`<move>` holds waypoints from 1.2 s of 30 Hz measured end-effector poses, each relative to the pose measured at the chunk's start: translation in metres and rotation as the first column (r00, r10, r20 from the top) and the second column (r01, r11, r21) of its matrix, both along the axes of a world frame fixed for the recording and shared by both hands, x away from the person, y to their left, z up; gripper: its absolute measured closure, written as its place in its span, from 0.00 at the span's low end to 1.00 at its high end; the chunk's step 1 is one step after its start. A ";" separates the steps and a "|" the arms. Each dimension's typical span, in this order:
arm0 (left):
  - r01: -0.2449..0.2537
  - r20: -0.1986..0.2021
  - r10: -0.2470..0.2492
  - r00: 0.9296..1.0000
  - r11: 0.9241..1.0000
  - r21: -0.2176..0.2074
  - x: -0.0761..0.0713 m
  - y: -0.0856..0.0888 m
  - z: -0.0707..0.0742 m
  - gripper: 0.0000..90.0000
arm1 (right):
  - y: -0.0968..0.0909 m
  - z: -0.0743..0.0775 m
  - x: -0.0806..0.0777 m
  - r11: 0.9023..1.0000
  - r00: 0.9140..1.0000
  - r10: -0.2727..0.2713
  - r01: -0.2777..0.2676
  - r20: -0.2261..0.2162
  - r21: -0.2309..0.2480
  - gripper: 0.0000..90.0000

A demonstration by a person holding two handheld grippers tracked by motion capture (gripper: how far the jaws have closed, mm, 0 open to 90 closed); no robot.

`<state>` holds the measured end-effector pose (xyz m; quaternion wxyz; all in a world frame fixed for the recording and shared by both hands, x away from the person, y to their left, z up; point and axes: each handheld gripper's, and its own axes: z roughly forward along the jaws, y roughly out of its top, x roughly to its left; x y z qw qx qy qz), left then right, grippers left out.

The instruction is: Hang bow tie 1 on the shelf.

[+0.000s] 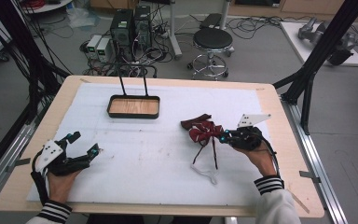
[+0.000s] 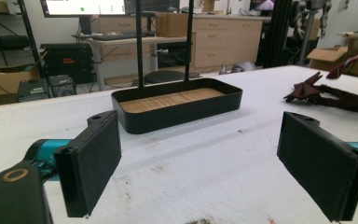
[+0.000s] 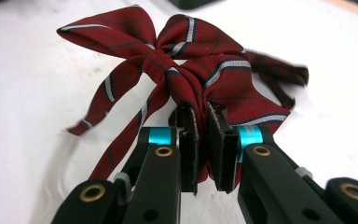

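A dark red bow tie (image 1: pixel 204 130) with pale stripes lies on the white mat (image 1: pixel 144 158), right of centre. Its thin straps (image 1: pixel 213 158) trail toward the front edge. My right gripper (image 1: pixel 221 137) comes at it from the right, low over the mat. Seen up close, the right gripper (image 3: pixel 204 122) is shut on the bow tie (image 3: pixel 191 70), with cloth from near the knot pinched between the pads. My left gripper (image 1: pixel 85 143) rests at the mat's front left, open with nothing between its pads (image 2: pixel 93 161). From there the bow tie (image 2: pixel 328 95) lies far off to the right.
A black tray (image 1: pixel 134 115) with a wooden floor and two upright rods stands at the back centre of the mat; it faces the left gripper (image 2: pixel 205 163) as the tray (image 2: pixel 177 114). Black frame posts (image 1: pixel 307 88) flank the table. A stool (image 1: pixel 212 42) stands behind.
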<state>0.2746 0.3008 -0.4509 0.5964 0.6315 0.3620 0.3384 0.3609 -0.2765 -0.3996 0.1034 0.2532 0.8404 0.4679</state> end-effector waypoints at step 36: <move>0.481 -0.080 -0.477 0.875 0.876 0.038 0.056 -0.088 0.093 0.12 | 0.065 0.024 -0.004 0.974 0.980 0.154 -0.172 0.127 0.145 0.93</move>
